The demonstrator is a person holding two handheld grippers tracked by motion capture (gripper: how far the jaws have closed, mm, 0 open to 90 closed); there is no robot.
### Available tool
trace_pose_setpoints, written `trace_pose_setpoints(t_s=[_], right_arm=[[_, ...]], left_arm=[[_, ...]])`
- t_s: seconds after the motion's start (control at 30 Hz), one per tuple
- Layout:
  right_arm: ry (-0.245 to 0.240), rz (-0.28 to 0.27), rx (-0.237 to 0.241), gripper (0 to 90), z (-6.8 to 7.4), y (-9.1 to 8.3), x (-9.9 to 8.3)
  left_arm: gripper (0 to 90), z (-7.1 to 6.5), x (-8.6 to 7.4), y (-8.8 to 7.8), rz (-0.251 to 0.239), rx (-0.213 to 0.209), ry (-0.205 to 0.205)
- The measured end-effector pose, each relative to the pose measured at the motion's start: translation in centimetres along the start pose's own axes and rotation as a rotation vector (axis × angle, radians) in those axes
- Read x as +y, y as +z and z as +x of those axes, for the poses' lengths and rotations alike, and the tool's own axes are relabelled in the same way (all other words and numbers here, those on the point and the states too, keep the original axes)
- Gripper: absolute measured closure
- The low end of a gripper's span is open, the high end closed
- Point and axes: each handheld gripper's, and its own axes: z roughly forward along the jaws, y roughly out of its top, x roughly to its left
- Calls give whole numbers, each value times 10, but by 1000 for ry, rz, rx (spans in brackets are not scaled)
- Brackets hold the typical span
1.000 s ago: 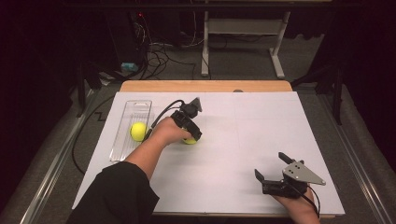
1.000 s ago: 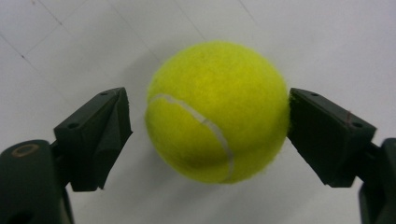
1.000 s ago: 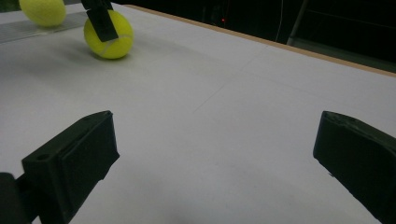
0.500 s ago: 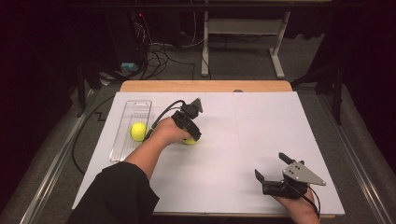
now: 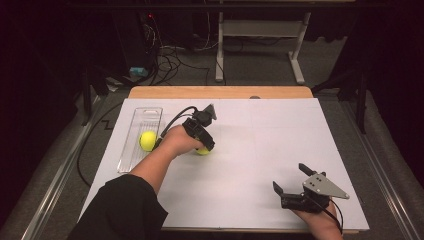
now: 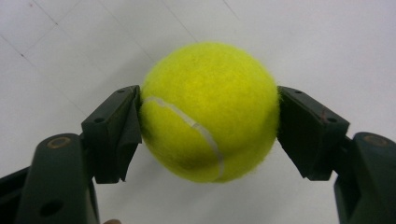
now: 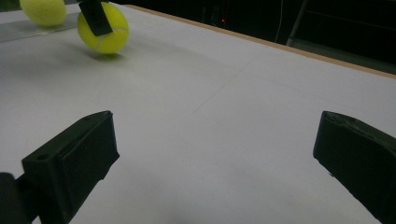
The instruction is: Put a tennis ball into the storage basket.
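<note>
Left gripper [image 5: 204, 146]: its two black jaws have just been closing and now press on either side of a yellow tennis ball [image 6: 208, 112]. A second ago the jaws stood wider around that ball, so this is a fresh clamp.
Right gripper [image 5: 295, 186]: jaws wide apart with nothing between them, resting near the table's 5 o'clock corner, in the same place as a second ago.
Held ball: in the high view it sits a little toward 10 o'clock of the white table's [image 5: 260, 150] centre, apparently still on the surface, under the person's left hand [image 5: 176, 142].
Second ball [image 5: 147, 140]: lies in a clear tray [image 5: 131, 159] at about 9 o'clock from the held ball, just beside the hand.
What this means: the grasp looks complete, so by my judgement the next move is a lift, likely toward the tray.
Risk: the pads grip the ball at its widest line; a tilt could let it roll free.
</note>
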Motion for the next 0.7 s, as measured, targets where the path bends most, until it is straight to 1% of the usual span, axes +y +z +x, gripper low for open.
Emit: trace_pose_setpoints(t_s=[0.33, 0.4, 0.57, 0.7], right_arm=[[-1, 1, 0, 0, 1, 0, 0], [0, 0, 3, 0, 1, 0, 0], [-2, -1, 3, 0, 2, 0, 1], [-2, 0, 2, 0, 2, 0, 1]], left_arm=[[272, -3, -11, -15, 14, 7, 18], [272, -2, -14, -19, 16, 5, 14], [272, 1, -25, -28, 16, 15, 7], [272, 5, -35, -35, 15, 7, 3]])
